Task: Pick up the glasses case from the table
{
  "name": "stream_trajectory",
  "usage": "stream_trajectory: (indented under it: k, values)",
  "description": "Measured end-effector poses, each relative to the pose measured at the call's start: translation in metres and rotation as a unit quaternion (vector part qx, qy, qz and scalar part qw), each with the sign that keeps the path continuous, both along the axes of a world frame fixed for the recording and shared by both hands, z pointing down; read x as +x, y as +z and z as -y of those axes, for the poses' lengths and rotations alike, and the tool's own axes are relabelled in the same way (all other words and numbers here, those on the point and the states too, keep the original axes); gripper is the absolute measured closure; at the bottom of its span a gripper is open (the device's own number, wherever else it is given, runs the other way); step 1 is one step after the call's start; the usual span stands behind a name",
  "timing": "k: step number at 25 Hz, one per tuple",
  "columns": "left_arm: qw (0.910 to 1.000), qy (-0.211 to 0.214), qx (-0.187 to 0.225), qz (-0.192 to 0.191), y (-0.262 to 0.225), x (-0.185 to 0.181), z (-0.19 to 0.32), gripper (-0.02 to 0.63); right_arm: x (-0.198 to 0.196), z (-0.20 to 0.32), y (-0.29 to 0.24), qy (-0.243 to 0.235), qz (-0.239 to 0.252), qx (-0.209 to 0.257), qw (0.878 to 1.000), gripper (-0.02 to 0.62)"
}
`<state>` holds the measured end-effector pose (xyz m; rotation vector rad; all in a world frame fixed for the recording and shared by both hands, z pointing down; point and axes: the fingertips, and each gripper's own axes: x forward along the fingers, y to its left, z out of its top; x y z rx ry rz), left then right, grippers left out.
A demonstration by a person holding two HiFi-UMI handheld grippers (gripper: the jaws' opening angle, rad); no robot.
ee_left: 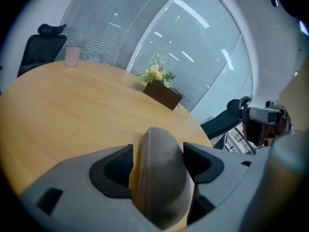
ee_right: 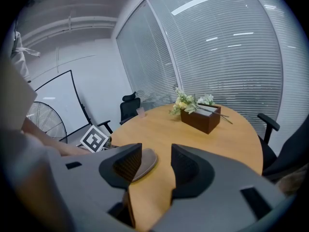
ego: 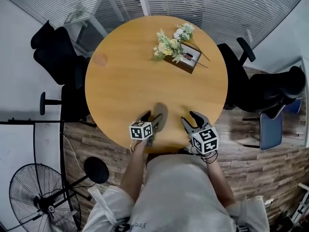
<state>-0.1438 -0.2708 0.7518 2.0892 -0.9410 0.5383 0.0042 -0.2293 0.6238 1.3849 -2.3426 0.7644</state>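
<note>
Grey-brown glasses case (ee_left: 161, 187): lies flat on the wooden surface (ego: 130, 71) near its front edge, set lengthwise between the jaws of the left hand-held gripper (ee_left: 158, 159).
Left hand-held gripper: jaws spread wide, straddling the case. A strip of surface shows beside one pad, so no pinch yet. Placed to close across the narrow width.
Right hand-held gripper (ee_right: 157, 166): jaws spread, nothing between them, just beside the case. Probably on standby.
Flower box (ego: 186, 62): far side, well apart from the pick.
Pink cup (ee_left: 72, 57): far edge, out of the way.
</note>
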Motion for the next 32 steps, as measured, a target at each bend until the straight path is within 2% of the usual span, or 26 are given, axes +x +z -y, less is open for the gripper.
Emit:
stream_trajectory:
  k: [10, 23, 32]
  values:
    - [0.9998, 0.016, -0.006, 0.004, 0.002, 0.016, -0.005, 0.299, 0.015, -0.002, -0.002, 0.015, 0.004, 0.005, 1.000, 0.407]
    - [0.9978, 0.060, -0.026, -0.006, 0.009, 0.044, -0.015, 0.279, 0.022, -0.007, -0.005, 0.029, 0.004, 0.007, 1.000, 0.407]
    - [0.9977, 0.061, -0.031, -0.004, 0.010, 0.050, -0.018, 0.281, 0.022, -0.012, -0.005, 0.030, 0.003, 0.007, 1.000, 0.408]
